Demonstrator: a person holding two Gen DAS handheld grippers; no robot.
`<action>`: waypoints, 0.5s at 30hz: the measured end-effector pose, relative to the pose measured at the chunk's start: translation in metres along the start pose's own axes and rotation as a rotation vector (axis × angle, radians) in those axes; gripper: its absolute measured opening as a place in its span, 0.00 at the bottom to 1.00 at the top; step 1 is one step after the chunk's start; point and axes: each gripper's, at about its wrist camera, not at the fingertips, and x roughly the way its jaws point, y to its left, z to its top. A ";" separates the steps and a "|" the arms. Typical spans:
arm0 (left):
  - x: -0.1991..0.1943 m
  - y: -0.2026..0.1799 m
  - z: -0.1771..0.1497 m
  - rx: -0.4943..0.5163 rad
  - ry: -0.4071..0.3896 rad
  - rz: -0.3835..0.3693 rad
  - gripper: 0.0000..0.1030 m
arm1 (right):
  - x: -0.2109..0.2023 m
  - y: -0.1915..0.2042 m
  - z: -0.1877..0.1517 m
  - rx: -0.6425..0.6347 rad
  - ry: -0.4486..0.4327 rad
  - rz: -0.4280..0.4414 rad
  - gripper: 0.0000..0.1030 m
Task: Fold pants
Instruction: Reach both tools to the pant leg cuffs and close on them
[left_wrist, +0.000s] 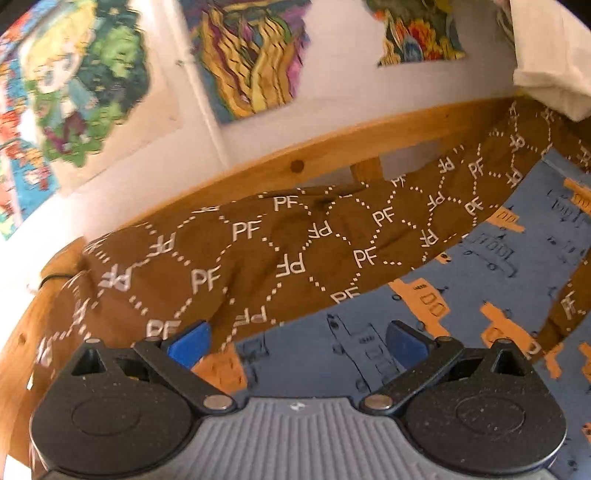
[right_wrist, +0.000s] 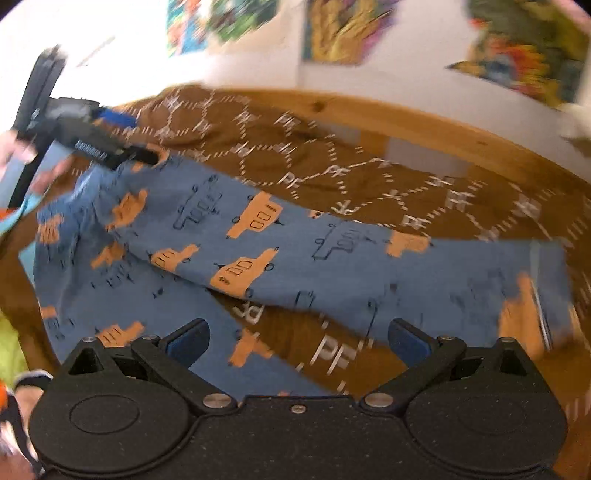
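Observation:
Blue pants printed with orange trucks lie spread on a brown "PF" blanket, waist to the left and the two legs splayed apart to the right. The far leg's cuff is blurred at the right. My right gripper is open above the gap between the legs, where blanket shows. My left gripper is open too, hovering over blue pants fabric at its edge; the right wrist view shows this left gripper at the waist end. Neither gripper holds anything.
A wooden bed rail runs behind the blanket, with a white wall and colourful posters beyond. A white pillow lies at the far right. A hand holds the left gripper. Light blue and yellow-green cloth lies at the left.

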 end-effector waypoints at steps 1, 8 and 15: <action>0.009 0.002 0.002 0.019 0.006 0.001 1.00 | 0.009 -0.006 0.008 -0.018 0.022 0.008 0.99; 0.063 0.029 0.006 0.115 0.070 -0.017 0.98 | 0.090 -0.070 0.077 -0.051 0.073 0.106 0.95; 0.083 0.046 -0.004 0.171 0.149 -0.131 0.76 | 0.151 -0.107 0.110 -0.134 0.209 0.237 0.67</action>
